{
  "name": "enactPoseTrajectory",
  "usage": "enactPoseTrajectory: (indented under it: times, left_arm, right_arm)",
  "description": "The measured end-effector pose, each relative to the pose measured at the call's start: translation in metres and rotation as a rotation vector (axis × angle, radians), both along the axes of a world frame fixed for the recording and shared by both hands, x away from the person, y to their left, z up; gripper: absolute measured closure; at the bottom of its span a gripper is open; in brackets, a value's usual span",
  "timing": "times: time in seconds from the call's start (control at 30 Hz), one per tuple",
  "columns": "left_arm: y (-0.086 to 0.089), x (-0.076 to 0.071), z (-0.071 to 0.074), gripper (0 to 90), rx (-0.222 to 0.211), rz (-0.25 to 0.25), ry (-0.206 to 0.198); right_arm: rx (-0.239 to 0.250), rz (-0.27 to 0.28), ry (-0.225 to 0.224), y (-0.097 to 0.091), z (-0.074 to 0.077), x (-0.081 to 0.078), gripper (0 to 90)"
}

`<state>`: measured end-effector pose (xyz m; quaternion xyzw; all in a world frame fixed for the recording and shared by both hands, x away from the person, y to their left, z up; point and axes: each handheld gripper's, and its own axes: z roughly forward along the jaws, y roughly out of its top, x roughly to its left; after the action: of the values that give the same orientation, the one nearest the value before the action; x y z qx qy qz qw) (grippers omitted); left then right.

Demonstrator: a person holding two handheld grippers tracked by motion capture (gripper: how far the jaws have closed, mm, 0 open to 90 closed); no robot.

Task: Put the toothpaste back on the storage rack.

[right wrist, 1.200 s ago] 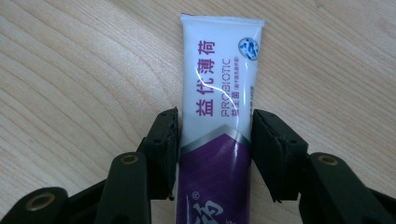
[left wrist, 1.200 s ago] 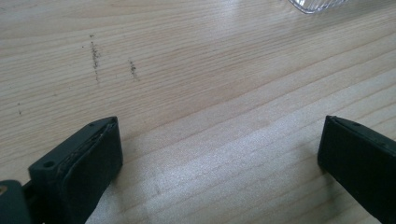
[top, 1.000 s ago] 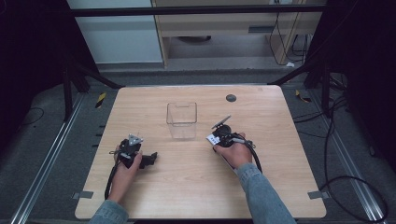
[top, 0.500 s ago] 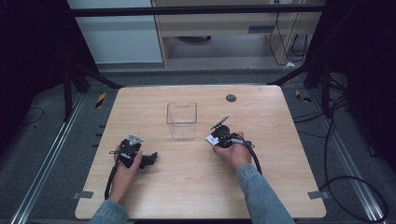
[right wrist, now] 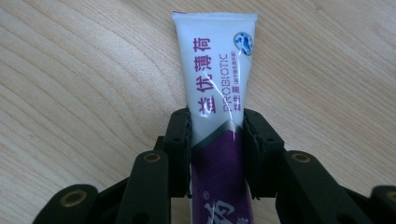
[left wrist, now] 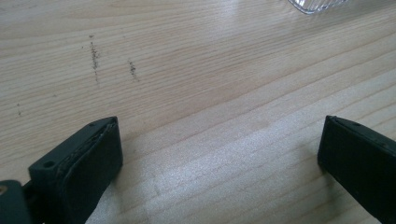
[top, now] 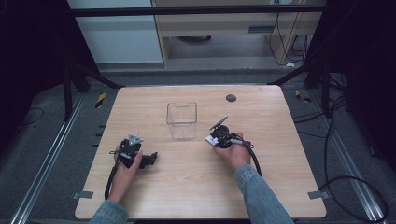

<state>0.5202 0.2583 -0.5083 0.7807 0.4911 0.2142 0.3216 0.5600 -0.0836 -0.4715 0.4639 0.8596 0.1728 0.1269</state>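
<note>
A white and purple toothpaste tube (right wrist: 217, 93) lies flat on the wooden table (top: 280, 186), crimped end pointing away from my right gripper (right wrist: 217, 140). Its jaws have just been closing and now press both sides of the tube. In the high view this gripper (top: 219, 134) sits right of centre, with the tube (top: 218, 124) reaching past it toward the back. My left gripper (left wrist: 219, 154) rests low over bare wood, jaws wide apart with nothing between them. From above, the left gripper (top: 148, 159) lies at the table's left front.
A clear plastic box (top: 182, 119) stands at the middle of the table, between the two hands and a little farther back; its corner (left wrist: 317, 3) shows at the top of the left gripper view. A small black round spot (top: 230, 98) marks the far side.
</note>
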Motion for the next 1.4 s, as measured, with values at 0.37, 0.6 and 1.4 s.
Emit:
enactPoseTrajectory:
  times: [0.37,0.6,1.4]
  left_arm:
    - [0.000,0.000,0.000,0.0,0.000,0.000,0.000]
    - [0.000,0.000,0.000,0.0,0.000,0.000,0.001]
    - [0.000,0.000,0.000,0.0,0.000,0.000,0.001]
  right_arm:
    - [0.022,-0.011,-0.011,-0.002,0.004,-0.002,75.5]
    - [0.047,-0.014,-0.025,-0.005,0.006,-0.003,78.7]
    - [0.118,-0.075,-0.144,-0.031,0.050,0.006,79.3]
